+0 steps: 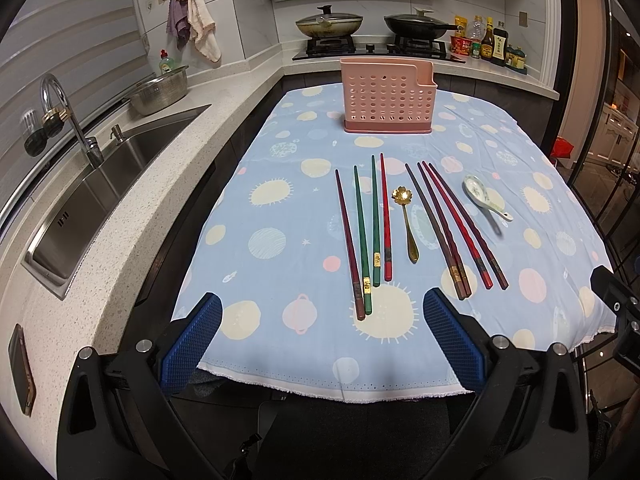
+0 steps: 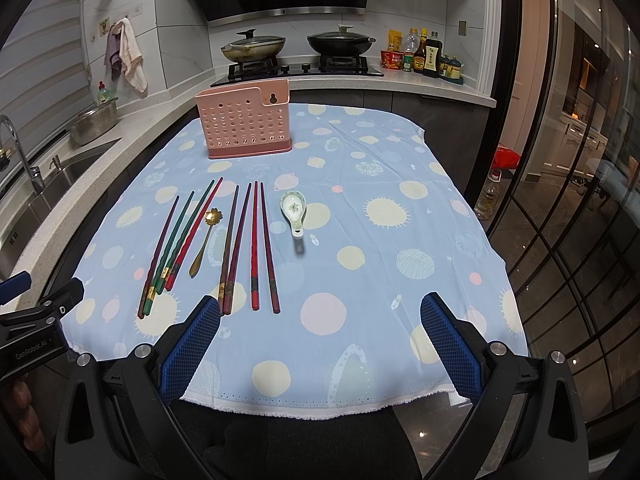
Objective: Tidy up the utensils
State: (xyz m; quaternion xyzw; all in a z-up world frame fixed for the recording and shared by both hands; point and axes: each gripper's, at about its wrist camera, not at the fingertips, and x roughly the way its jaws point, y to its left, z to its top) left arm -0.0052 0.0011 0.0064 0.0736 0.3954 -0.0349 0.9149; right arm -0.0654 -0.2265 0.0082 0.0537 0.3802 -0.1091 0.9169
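While both wait at the near table edge, the left gripper [image 1: 322, 336] and right gripper [image 2: 320, 338] hang spread and empty. Beyond them the chopsticks [image 1: 362, 236] and gold spoon [image 1: 406, 222] lie lengthwise, tips pointing toward the pink holder [image 1: 387, 98], likely laid out for easy picking; the ceramic spoon [image 2: 295, 210] rests right.
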